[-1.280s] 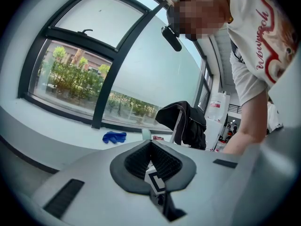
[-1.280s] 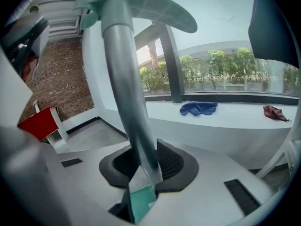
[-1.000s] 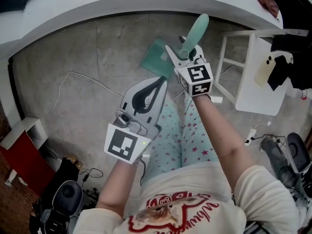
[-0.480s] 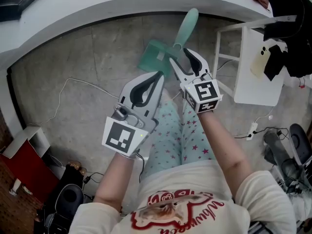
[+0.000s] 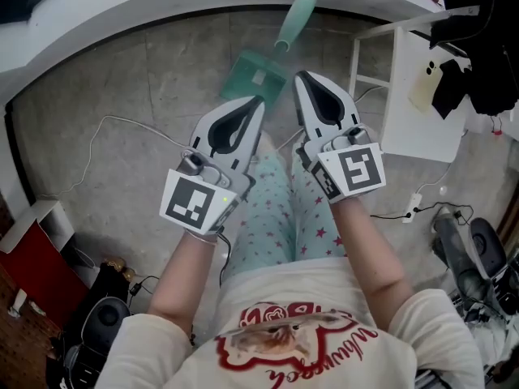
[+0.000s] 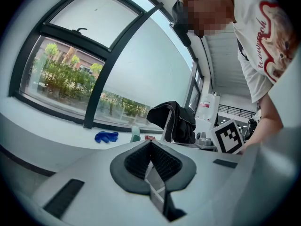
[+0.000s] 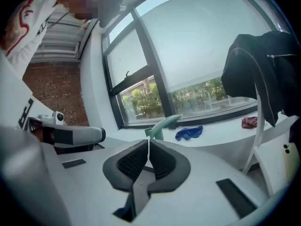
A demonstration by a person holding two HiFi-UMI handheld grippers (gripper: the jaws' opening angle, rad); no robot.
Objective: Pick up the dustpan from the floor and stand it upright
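Observation:
The green dustpan (image 5: 258,78) stands on the floor with its pan down and its handle (image 5: 293,19) leaning up against the curved white ledge. Neither gripper touches it. My right gripper (image 5: 301,79) is shut and empty, held up in front of the dustpan. The left gripper (image 5: 257,104) beside it is also shut and empty. In the right gripper view the shut jaws (image 7: 148,141) point toward the dustpan handle (image 7: 163,124). The left gripper view shows shut jaws (image 6: 150,143) with nothing between them.
A white chair (image 5: 409,104) with a black jacket (image 5: 474,63) stands to the right. A thin cable (image 5: 122,124) lies on the floor at left, near a red box (image 5: 32,258). A blue cloth (image 7: 189,132) lies on the window ledge (image 5: 162,6).
The right gripper let go of the dustpan handle, rose and drew back toward the person, and its jaws went from open to shut. The dustpan stays standing. The left gripper barely moved.

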